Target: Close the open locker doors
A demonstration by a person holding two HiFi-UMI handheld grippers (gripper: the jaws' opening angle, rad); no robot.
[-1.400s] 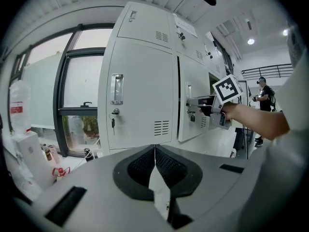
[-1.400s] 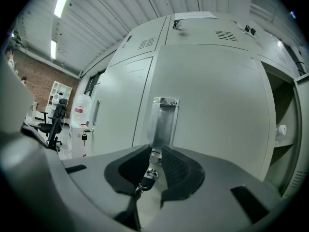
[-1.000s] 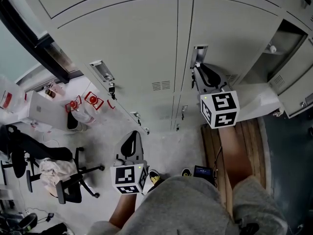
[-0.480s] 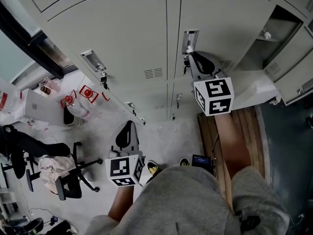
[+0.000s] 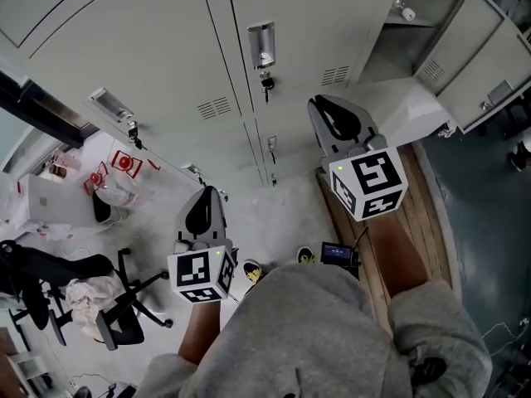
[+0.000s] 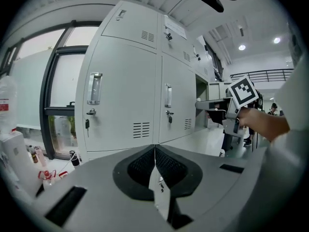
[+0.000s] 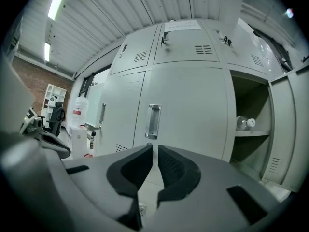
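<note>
Head view, upper right: open locker door (image 5: 406,106), likely stiff, light sheet metal, swinging easily; best pushed near its free edge. Right tongs (image 5: 323,106) near it, just closing to a slit, nothing between; left tongs (image 6: 155,149) clenched, empty.

**One locker open, the rest shut**

At the upper right of the head view an open locker door (image 5: 485,65), pale grey with a vent, stands swung out to the right of its dark compartment (image 5: 390,48). A second door (image 5: 402,106) juts out just below. The closed locker doors (image 5: 307,15) fill the upper middle and left, flush, each with a recessed metal handle (image 5: 261,46).
</note>
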